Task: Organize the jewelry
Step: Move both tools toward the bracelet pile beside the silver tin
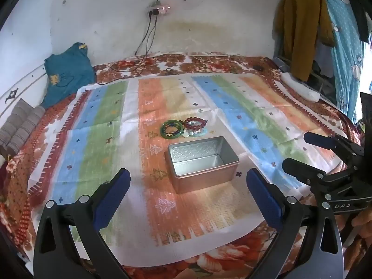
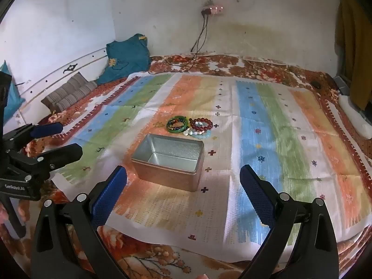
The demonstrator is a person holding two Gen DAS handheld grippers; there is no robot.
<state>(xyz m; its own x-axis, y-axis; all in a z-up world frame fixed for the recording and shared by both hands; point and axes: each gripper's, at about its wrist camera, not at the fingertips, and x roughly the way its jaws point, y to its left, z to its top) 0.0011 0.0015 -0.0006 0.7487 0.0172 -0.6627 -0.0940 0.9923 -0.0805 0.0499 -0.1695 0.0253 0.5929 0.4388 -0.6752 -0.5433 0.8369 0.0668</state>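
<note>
1. The tin box (image 1: 202,162) was a shiny rectangular metal thing with an embossed pattern on the inside walls, lid off, nothing in it. It sat straight ahead of the left gripper (image 1: 188,186), just past the fingertips.
2. The jewelry sat right behind the far side of the box: a smooth green bangle (image 1: 171,128) with small multicolored beads inside it, a dark red beaded bracelet (image 1: 195,123) of round glossy beads, plus some pale white and light-blue bits (image 1: 194,133) (too small to sort out).
3. Everything rested on a thin striped cloth (image 1: 97,125) with creases, spread over a floral blanket (image 1: 209,262).
4. Both tools were released, blue ribbed pads spread wide, gripping nothing. The right gripper (image 2: 183,183) hovered with the box ahead and slightly to its left.
5. Off to the sides were a teal pillow (image 2: 126,57) and cables (image 2: 197,44) hanging from a wall socket. Nothing sat between either tool and the box.
</note>
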